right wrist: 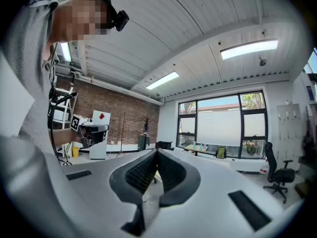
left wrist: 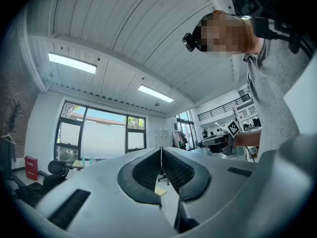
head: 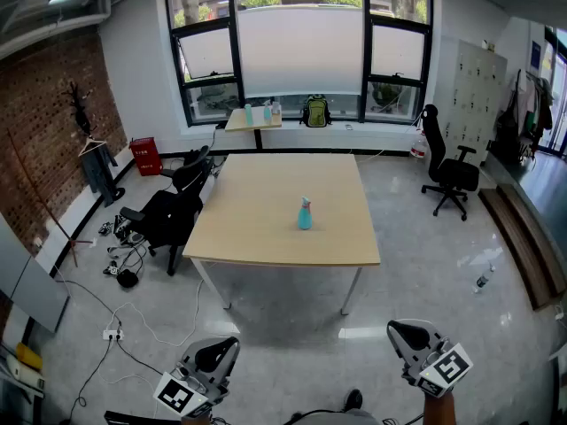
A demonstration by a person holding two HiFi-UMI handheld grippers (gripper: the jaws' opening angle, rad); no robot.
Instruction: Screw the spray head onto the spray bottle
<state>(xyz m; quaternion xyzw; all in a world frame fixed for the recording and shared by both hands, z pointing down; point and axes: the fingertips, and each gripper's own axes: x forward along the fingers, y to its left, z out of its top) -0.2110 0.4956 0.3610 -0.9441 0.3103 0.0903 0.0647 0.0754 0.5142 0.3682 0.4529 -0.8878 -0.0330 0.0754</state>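
A teal spray bottle stands upright near the middle of a light wooden table far ahead in the head view; whether its spray head is on I cannot tell at this distance. My left gripper and right gripper hover low at the bottom of that view, well short of the table. Both are shut with nothing between the jaws. The left gripper view shows its shut jaws pointing up toward the ceiling and windows. The right gripper view shows its shut jaws the same way.
Black office chairs stand at the table's left, another chair at the right. Cables and a power strip lie on the floor at left. A small desk with bottles and a green backpack sit under the windows.
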